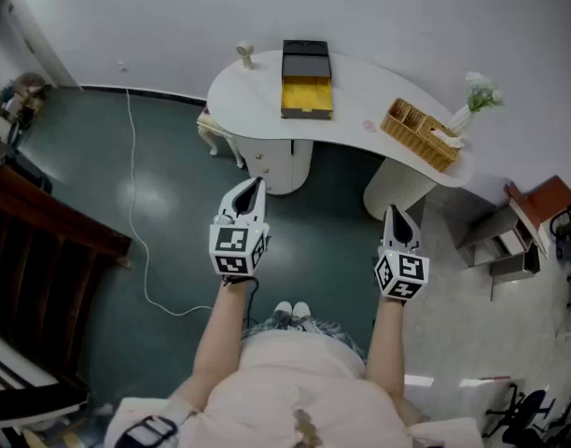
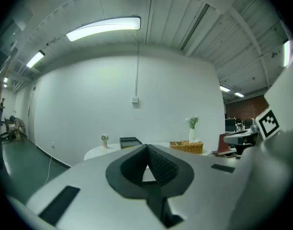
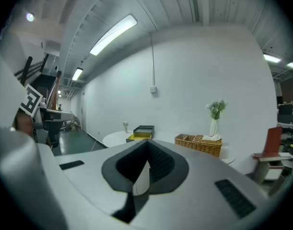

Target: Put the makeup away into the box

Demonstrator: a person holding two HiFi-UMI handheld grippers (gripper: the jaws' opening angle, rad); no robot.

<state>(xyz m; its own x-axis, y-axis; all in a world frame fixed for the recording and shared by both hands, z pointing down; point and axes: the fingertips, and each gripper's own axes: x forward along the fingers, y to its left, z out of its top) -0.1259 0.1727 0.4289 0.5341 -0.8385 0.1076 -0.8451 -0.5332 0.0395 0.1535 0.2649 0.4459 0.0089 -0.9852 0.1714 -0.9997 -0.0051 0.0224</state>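
Note:
The box (image 1: 307, 80) stands open on the white curved table (image 1: 360, 101), black outside with a yellow inside. It also shows far off as the box (image 2: 129, 141) in the left gripper view and the box (image 3: 142, 131) in the right gripper view. A tiny pinkish thing (image 1: 368, 126) lies on the tabletop, too small to identify. My left gripper (image 1: 257, 185) and right gripper (image 1: 395, 212) are held out over the floor, well short of the table. Both are shut and empty, pointing towards it. The left gripper (image 2: 147, 147) and right gripper (image 3: 147, 145) show their jaws meeting at the tip.
A wicker basket (image 1: 419, 134) and a vase of flowers (image 1: 474, 101) sit at the table's right end, a small round-headed stand (image 1: 244, 54) at its left. A white cable (image 1: 136, 203) trails over the green floor. Dark wooden furniture (image 1: 34, 250) is at left, a red-topped stand (image 1: 537, 203) at right.

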